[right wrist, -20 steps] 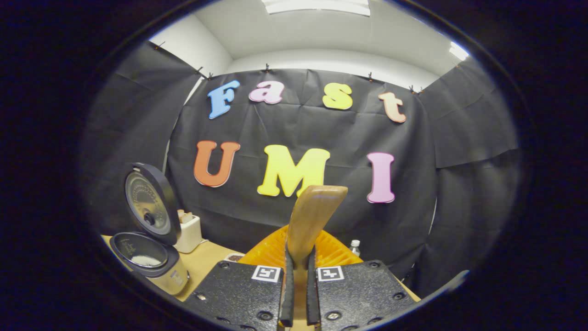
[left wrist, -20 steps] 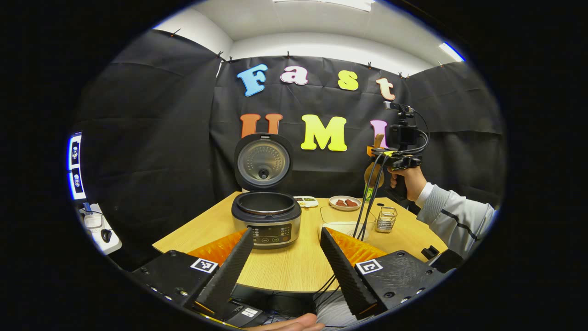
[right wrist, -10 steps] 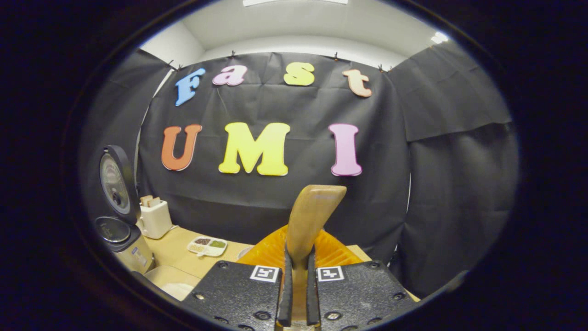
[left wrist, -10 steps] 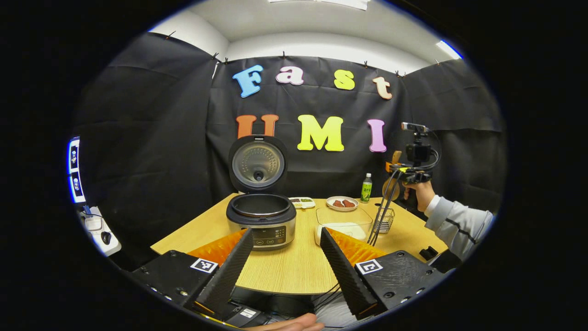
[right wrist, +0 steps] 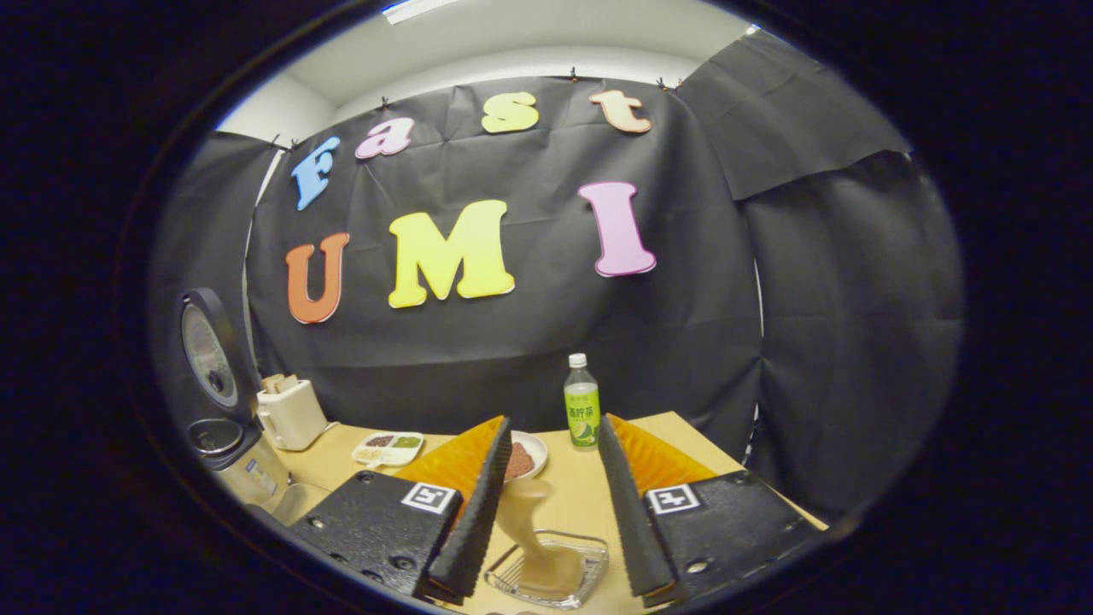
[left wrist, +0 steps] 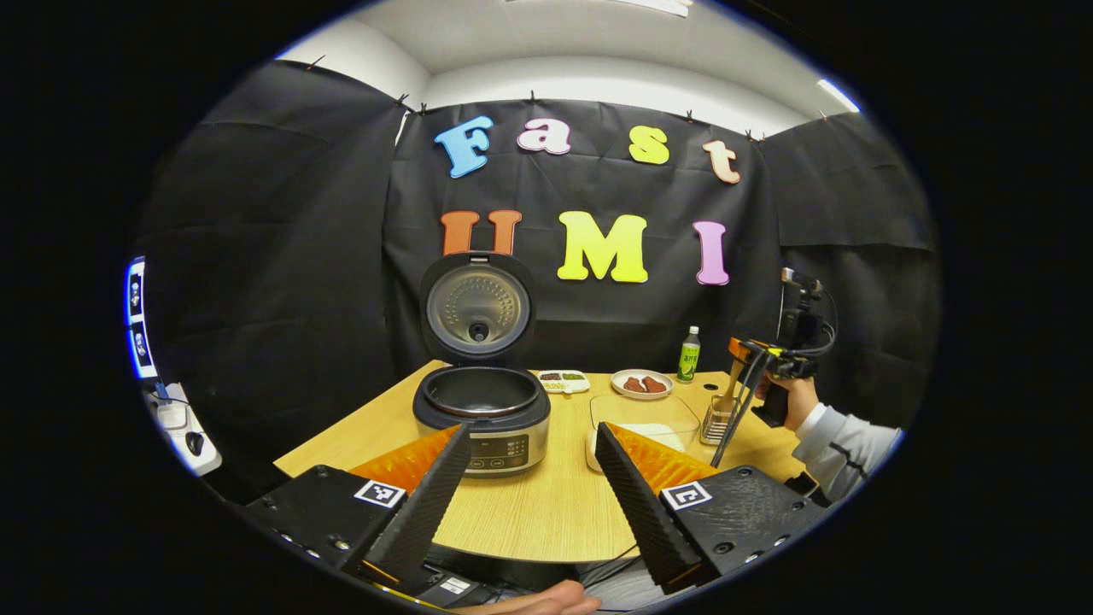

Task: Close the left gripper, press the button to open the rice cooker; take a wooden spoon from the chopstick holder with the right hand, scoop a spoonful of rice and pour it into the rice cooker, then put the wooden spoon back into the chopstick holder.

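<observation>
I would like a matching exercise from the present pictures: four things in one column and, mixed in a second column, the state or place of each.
Things:
1. rice cooker
2. wooden spoon
3. green bottle
4. right gripper

States or places:
A. stands upright at the far edge of the table
B. open, fingers apart above the chopstick holder
C. lid raised, pot uncovered
D. stands in the wire holder, held by nothing

Pairs: 1-C, 2-D, 3-A, 4-B
</observation>
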The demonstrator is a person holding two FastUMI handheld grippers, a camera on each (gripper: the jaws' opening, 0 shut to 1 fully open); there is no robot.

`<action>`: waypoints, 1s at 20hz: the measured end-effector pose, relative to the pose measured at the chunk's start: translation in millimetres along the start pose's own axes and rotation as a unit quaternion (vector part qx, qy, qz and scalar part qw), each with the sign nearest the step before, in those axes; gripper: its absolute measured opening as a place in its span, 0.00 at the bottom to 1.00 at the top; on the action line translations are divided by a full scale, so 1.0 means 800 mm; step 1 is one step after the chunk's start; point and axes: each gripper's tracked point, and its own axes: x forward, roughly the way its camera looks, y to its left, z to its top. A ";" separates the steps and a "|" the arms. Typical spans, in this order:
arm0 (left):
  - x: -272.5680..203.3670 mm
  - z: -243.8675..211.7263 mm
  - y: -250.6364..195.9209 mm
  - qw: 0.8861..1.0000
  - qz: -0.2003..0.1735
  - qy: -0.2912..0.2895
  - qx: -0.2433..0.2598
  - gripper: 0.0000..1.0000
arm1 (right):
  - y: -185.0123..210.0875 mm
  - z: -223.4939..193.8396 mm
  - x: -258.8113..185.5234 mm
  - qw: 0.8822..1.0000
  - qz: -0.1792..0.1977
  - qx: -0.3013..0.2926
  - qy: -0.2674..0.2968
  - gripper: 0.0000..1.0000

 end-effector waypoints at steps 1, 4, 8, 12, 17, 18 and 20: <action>0.010 0.004 0.004 1.000 0.000 0.003 -0.006 0.94 | -0.005 0.006 -0.004 1.000 -0.003 0.000 -0.004 0.67; 0.035 0.024 0.030 1.000 0.025 -0.001 -0.009 0.94 | -0.013 0.021 -0.024 1.000 -0.001 -0.003 -0.015 0.98; 0.082 0.068 0.068 0.998 0.060 -0.035 0.001 0.94 | -0.017 0.034 -0.068 1.000 0.003 0.001 -0.007 1.00; 0.132 0.089 0.106 0.993 0.103 -0.046 0.024 0.94 | -0.012 0.030 -0.120 0.999 0.030 0.021 0.031 1.00; 0.172 0.161 0.113 0.984 0.129 -0.108 0.051 0.93 | -0.021 0.055 -0.195 0.999 0.038 0.003 0.016 1.00; 0.183 0.172 0.107 0.985 0.126 -0.110 0.053 0.93 | -0.022 0.060 -0.209 0.999 0.043 0.006 0.008 0.93; 0.204 0.195 0.096 0.985 0.120 -0.112 0.047 0.93 | -0.024 0.072 -0.233 0.999 0.052 0.005 -0.013 1.00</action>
